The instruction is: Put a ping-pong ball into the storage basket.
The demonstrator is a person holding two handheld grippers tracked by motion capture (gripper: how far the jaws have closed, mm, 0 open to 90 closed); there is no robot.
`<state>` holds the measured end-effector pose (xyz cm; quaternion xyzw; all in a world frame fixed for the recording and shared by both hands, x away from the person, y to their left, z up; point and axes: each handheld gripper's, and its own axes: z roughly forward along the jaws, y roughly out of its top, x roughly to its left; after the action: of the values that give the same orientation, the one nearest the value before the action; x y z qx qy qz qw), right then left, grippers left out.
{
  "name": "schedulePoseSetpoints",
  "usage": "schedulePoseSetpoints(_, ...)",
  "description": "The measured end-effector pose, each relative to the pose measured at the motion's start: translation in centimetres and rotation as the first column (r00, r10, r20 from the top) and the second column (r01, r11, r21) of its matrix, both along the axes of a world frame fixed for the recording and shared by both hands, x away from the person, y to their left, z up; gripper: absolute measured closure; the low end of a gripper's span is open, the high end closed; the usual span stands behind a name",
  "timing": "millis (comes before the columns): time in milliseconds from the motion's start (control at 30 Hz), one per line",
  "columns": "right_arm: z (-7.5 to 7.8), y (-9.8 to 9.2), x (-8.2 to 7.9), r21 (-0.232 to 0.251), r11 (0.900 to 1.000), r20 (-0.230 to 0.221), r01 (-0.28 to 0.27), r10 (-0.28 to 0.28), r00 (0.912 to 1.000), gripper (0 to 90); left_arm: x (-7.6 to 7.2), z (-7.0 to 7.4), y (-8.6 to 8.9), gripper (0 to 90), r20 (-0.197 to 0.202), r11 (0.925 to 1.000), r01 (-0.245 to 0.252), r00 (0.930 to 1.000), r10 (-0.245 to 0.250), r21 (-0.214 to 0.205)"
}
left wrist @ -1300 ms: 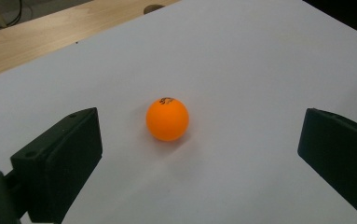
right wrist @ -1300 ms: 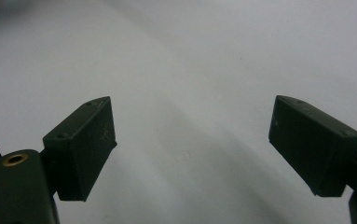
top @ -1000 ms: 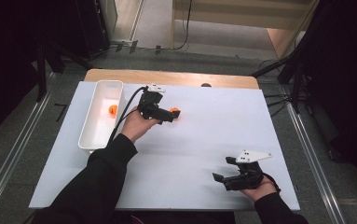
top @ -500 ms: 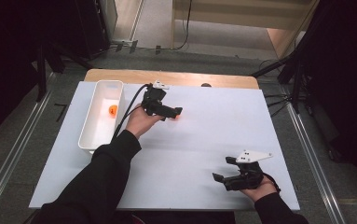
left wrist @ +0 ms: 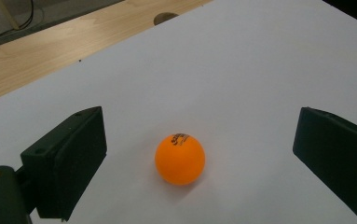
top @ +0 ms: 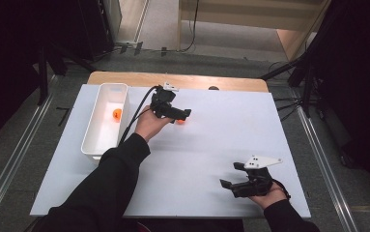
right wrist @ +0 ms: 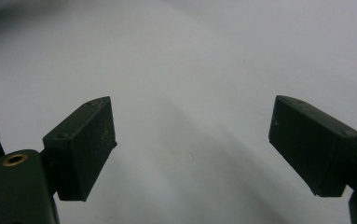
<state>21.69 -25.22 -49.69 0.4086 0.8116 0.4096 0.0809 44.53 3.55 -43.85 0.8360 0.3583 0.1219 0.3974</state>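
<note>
An orange ball (left wrist: pixel 180 158) rests on the white table sheet between the wide-apart jaws of my left gripper (left wrist: pixel 203 125), and neither pad touches it. Those jaws have just been closing slightly. In the high view the left gripper (top: pixel 184 116) hovers at the far middle of the table, with the ball (top: pixel 180 121) peeking out under its tips. My right gripper (top: pixel 231 176) lies low at the near right, open, with bare sheet between the jaws of the right gripper (right wrist: pixel 192 126).
A long white tray (top: pixel 92 145) stands at the far left and holds a second orange ball (top: pixel 117 114). A wooden strip (top: pixel 124 79) runs along the table's far edge. The left gripper's black cable (top: pixel 134 116) trails toward the tray.
My left gripper has shifted a little to the right, over the orange ball. The right gripper has stayed where it was.
</note>
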Motion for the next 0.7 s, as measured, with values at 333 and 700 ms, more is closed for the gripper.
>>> schedulePoseSetpoints(333,0.0,0.0,0.0,0.0,1.0,0.001,-0.002,0.002,1.0,13.1,0.7,-0.8,-0.5,3.0,0.007,0.9989,-0.047,0.9989,0.047,0.001)
schedulePoseSetpoints(700,0.0,-0.1,0.0,0.005,1.0,0.007,-0.002,0.002,1.0,13.1,1.1,-1.7,-0.9,3.0,0.005,0.9979,-0.063,0.998,0.063,-0.011)
